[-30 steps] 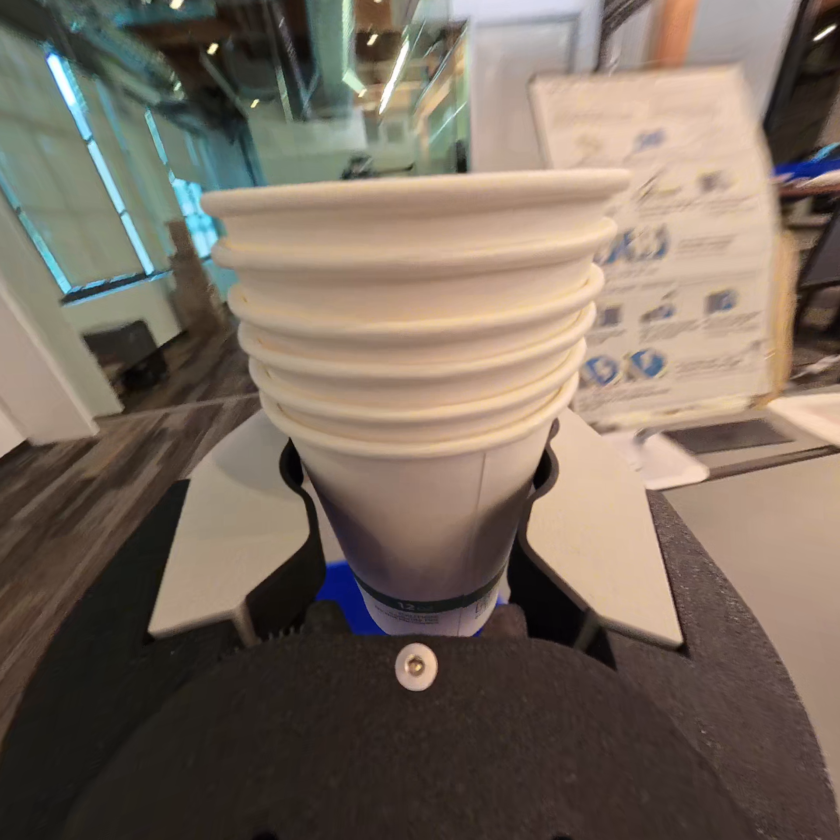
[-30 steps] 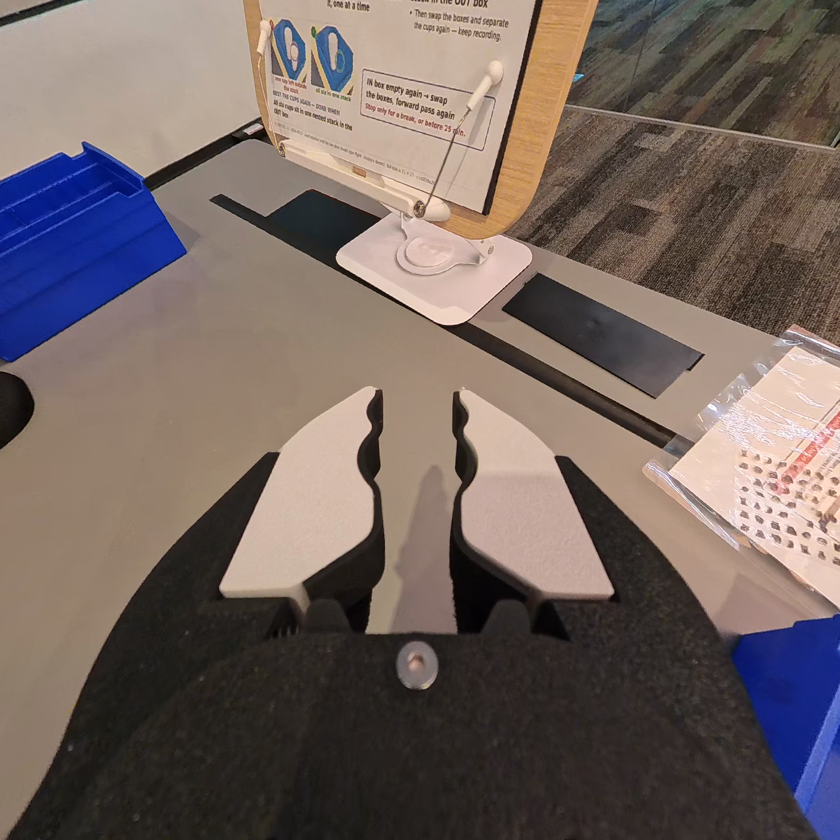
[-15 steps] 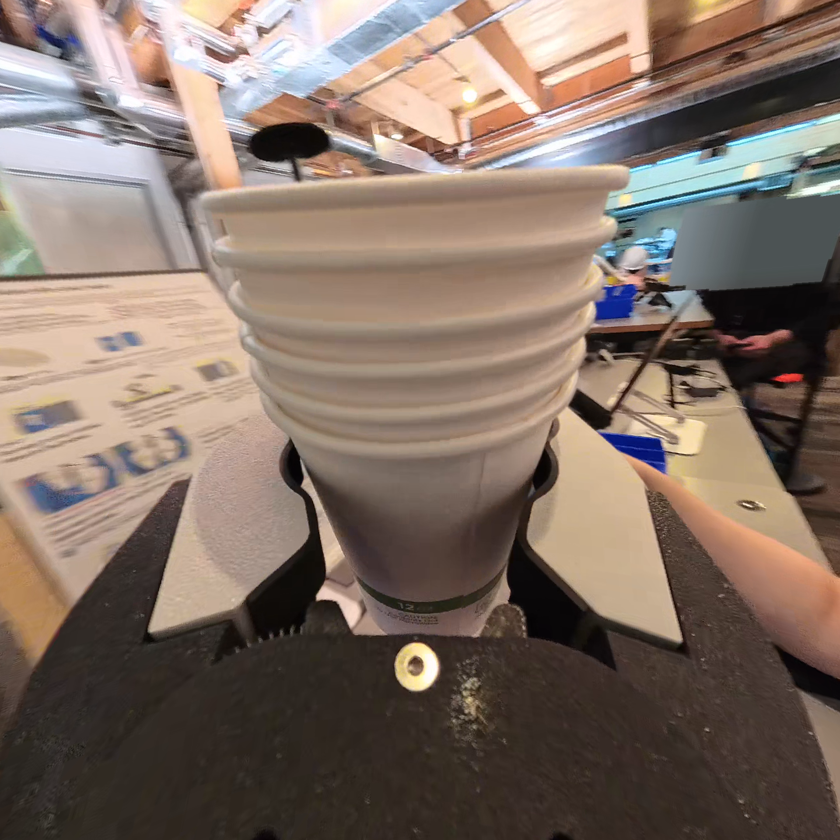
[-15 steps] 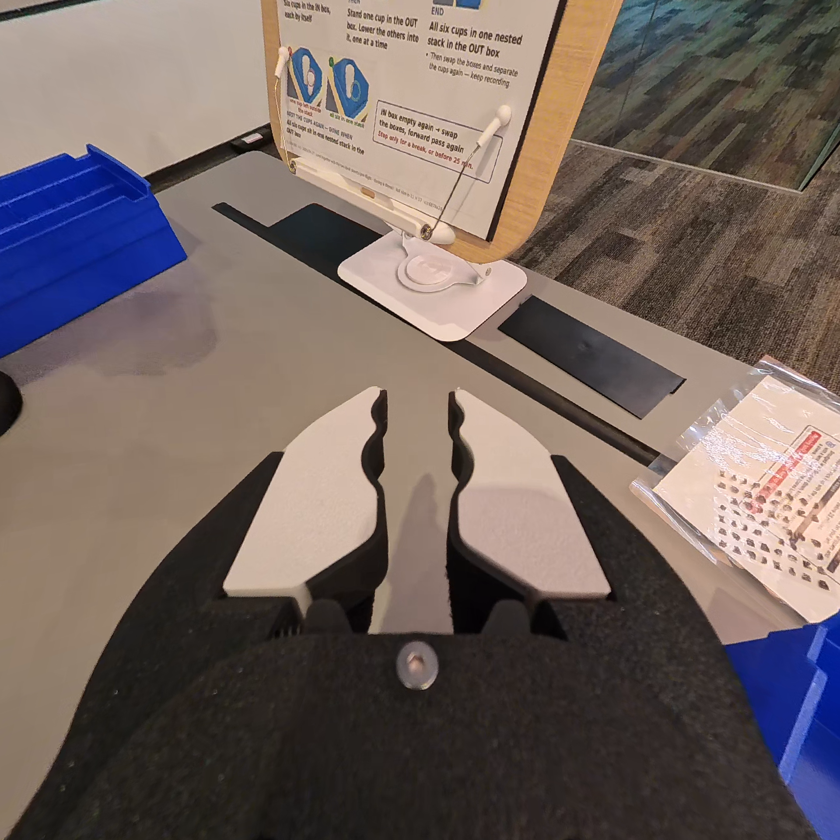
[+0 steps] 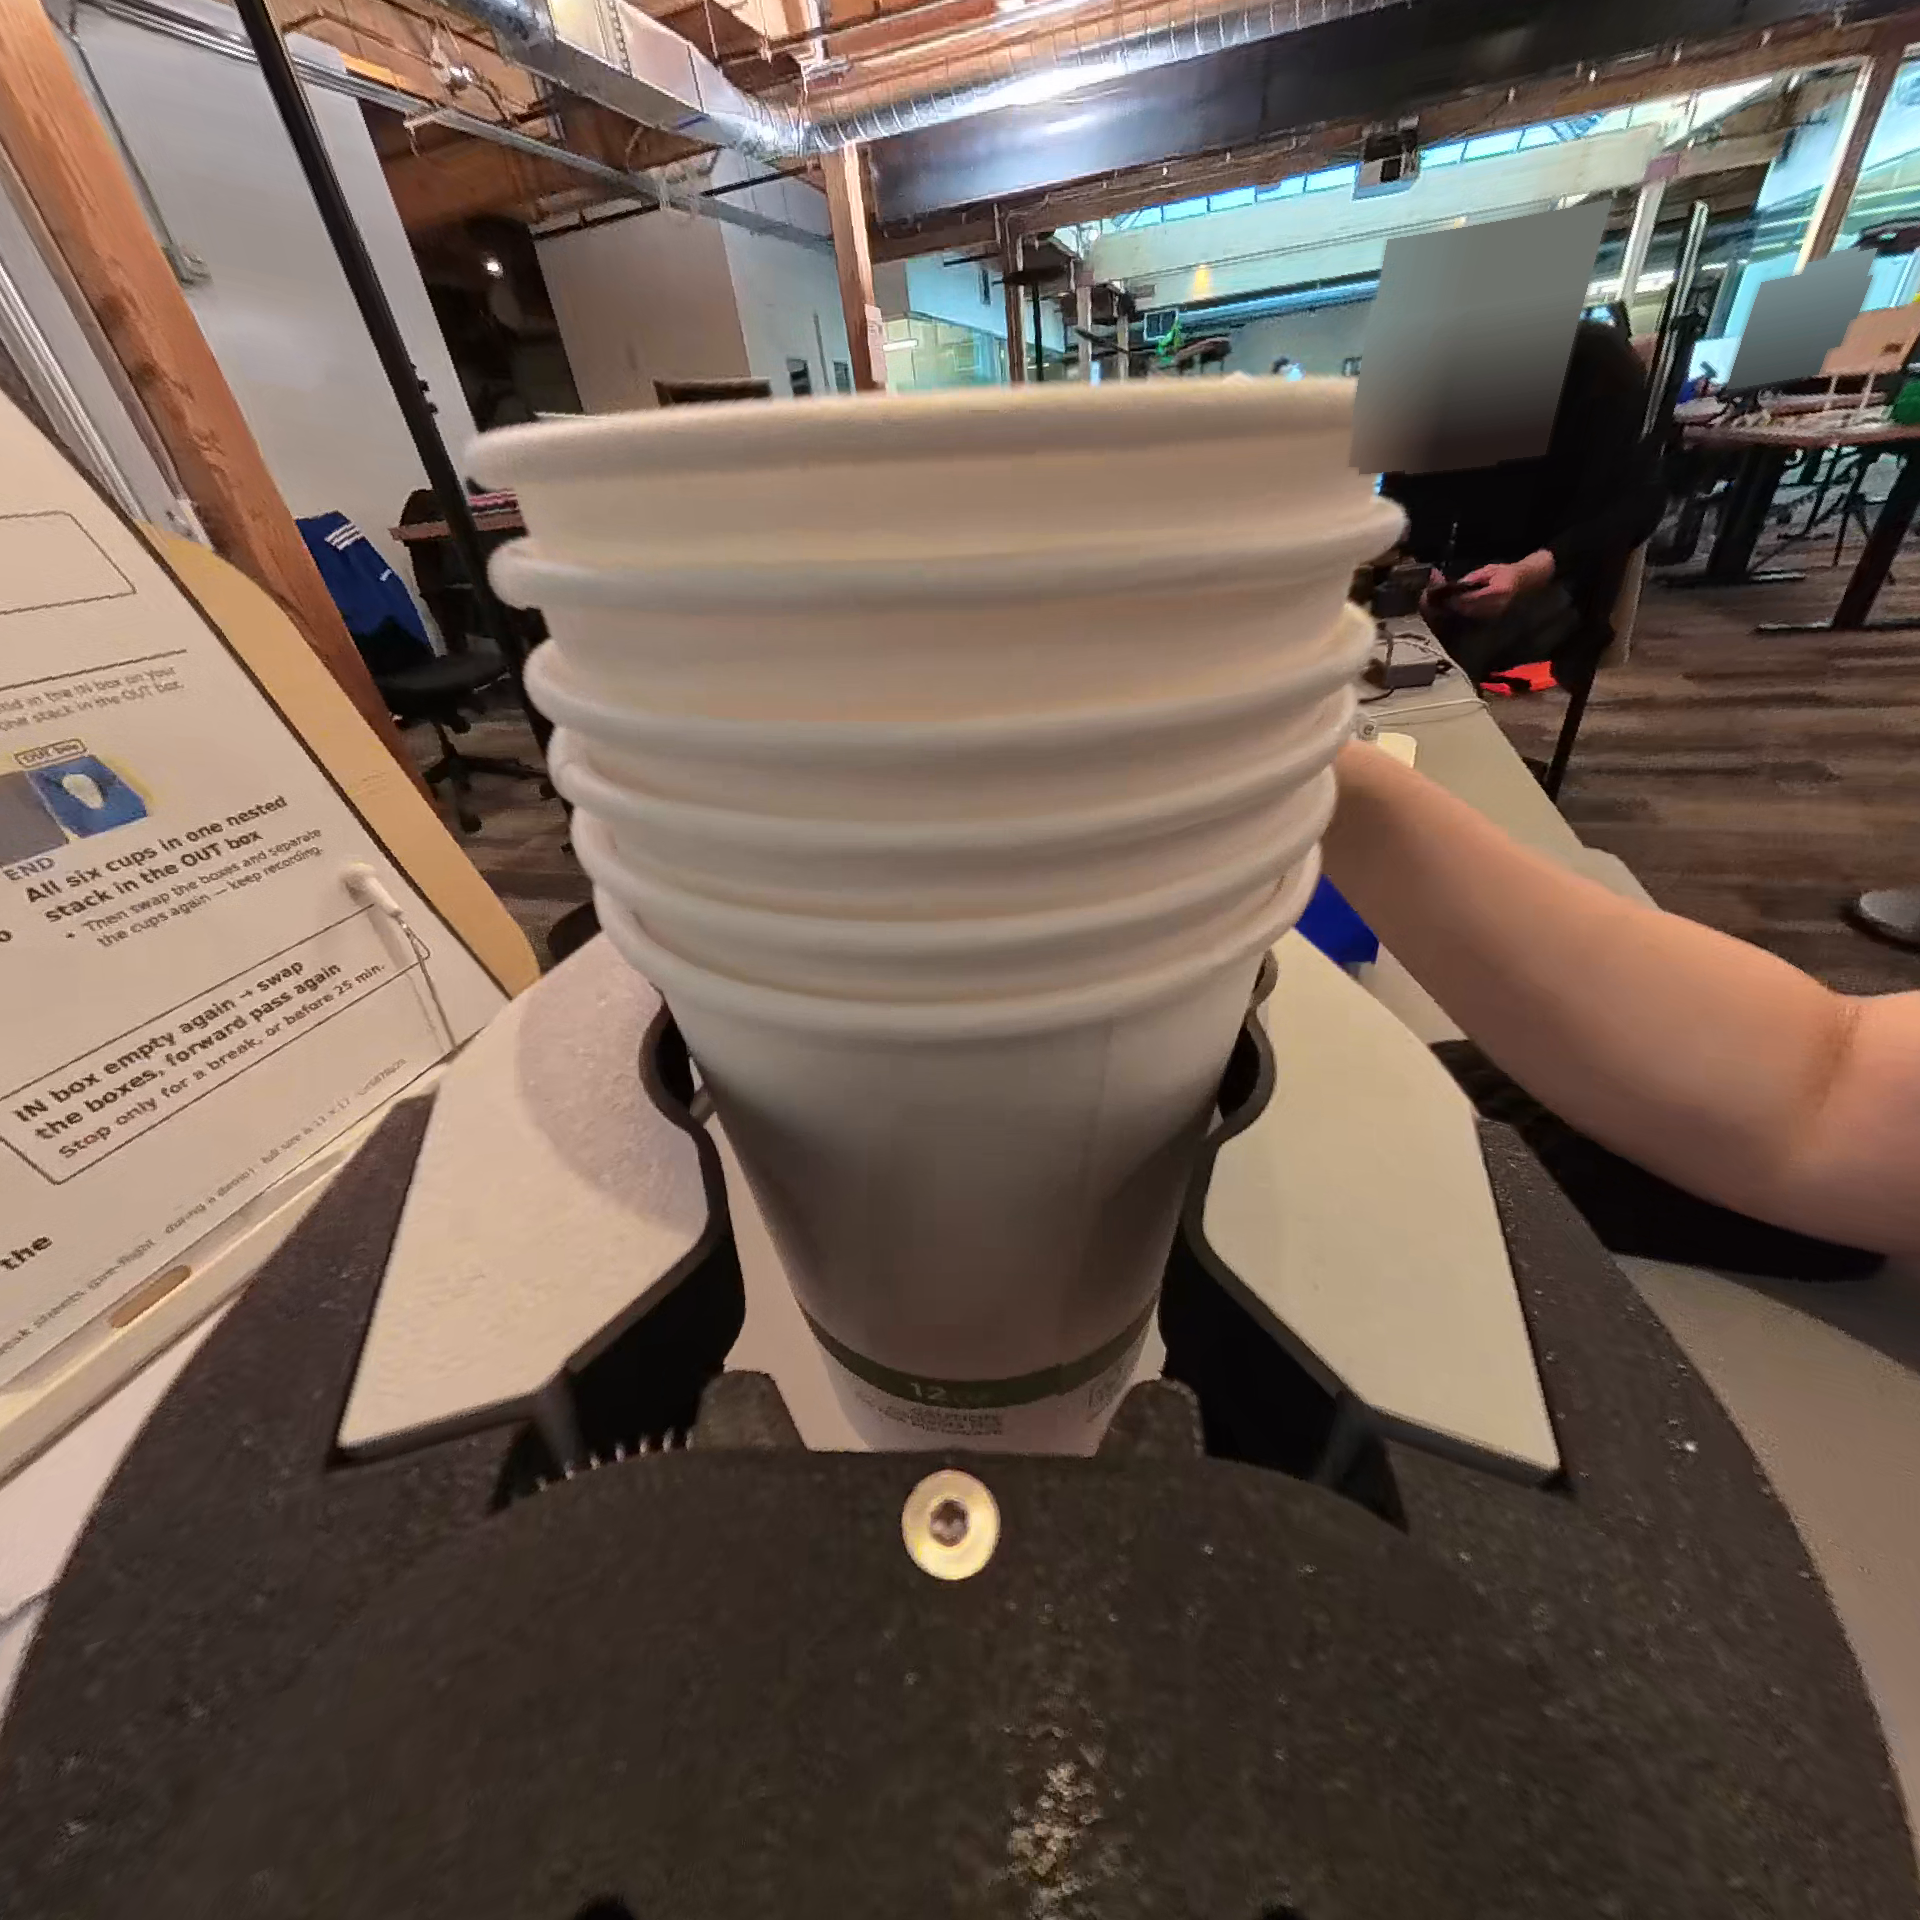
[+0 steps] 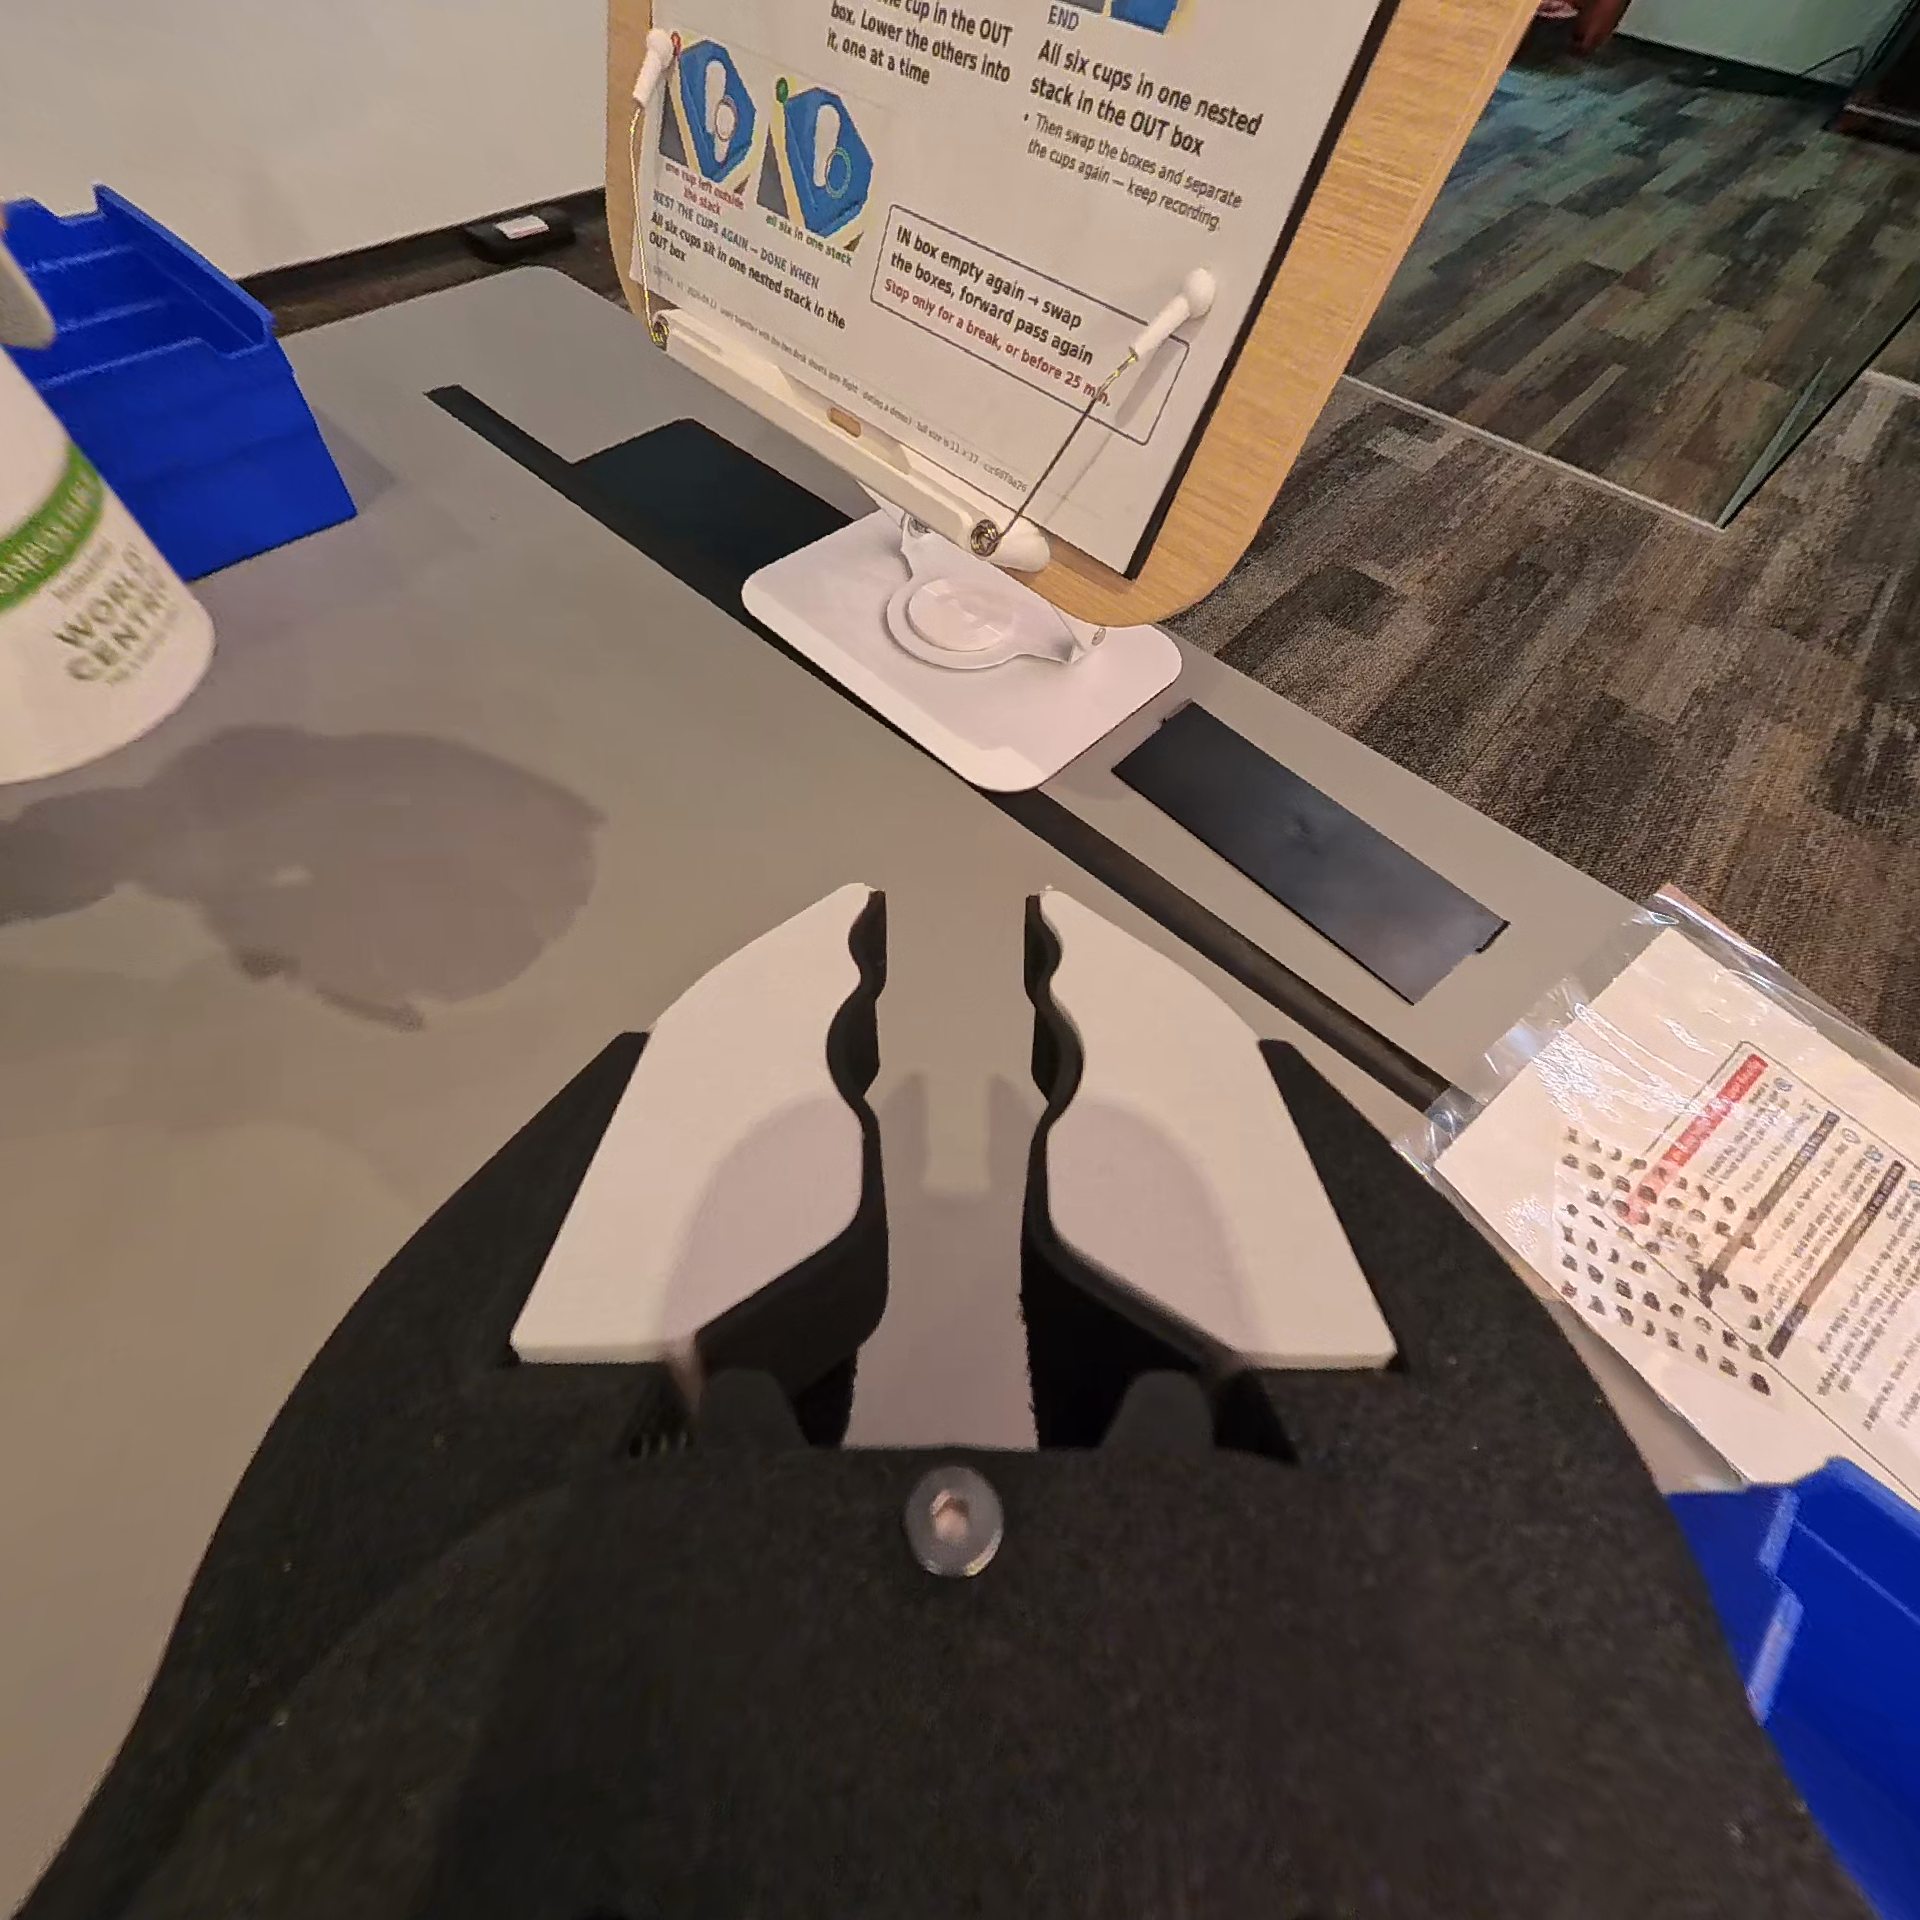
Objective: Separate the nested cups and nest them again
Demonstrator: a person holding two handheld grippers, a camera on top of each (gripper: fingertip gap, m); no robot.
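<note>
Left claw (image 5: 951,1122) is being held clamped, jaws spread wide; right claw (image 6: 954,914) is being held narrowly parted, empty; a bare forearm (image 5: 1621,1039) is being extended.

Open-plan office — desks (image 5: 1787,436), office chair (image 5: 442,686), exposed ducts (image 5: 665,99)

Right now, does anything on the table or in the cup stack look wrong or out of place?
Nothing stands out. The nested cup stack sits straight in the left gripper, its rims slightly uneven but undamaged. The dark patch on the grey table looks like a shadow, not a spill.
</note>
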